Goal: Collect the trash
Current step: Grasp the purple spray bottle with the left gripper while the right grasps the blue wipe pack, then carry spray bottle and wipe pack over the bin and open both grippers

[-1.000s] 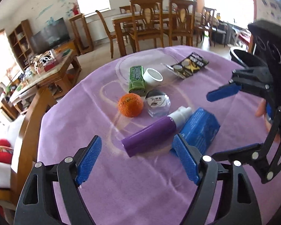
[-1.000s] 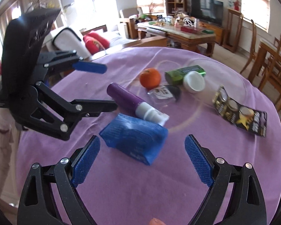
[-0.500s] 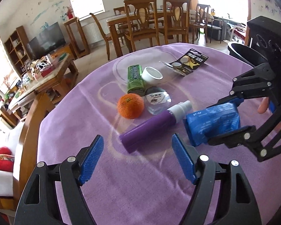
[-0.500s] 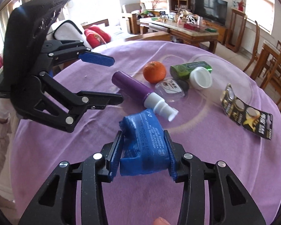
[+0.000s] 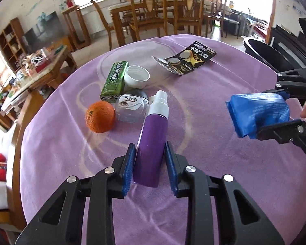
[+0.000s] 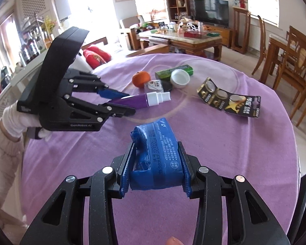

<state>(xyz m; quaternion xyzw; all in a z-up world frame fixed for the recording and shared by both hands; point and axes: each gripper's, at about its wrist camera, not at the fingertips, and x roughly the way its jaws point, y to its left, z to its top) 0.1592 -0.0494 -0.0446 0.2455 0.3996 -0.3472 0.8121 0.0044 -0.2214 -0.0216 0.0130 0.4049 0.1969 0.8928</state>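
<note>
My left gripper (image 5: 149, 146) has its jaws closing on a purple spray bottle (image 5: 153, 134) that lies on the purple tablecloth (image 5: 71, 163). Both blue pads touch the bottle's sides near its base. The white nozzle points away from me. In the right wrist view the left gripper (image 6: 128, 104), held by a gloved hand, flanks the same bottle (image 6: 136, 102). My right gripper (image 6: 156, 145) is shut on a crumpled blue packet (image 6: 157, 159) and holds it above the cloth. The left wrist view shows the packet (image 5: 257, 112) at the right, in the right gripper (image 5: 273, 114).
Beyond the bottle sit an orange (image 5: 100, 116), a small clear container (image 5: 132, 108), a green gum pack (image 5: 113, 82) and a white cap (image 5: 137, 77). A battery blister card (image 5: 189, 60) lies farther back. A black bin (image 5: 265, 55) stands past the table's right edge.
The right gripper shut on the blue packet and carried it up and away from the bottle. The left gripper moved forward and closed around the purple bottle.
</note>
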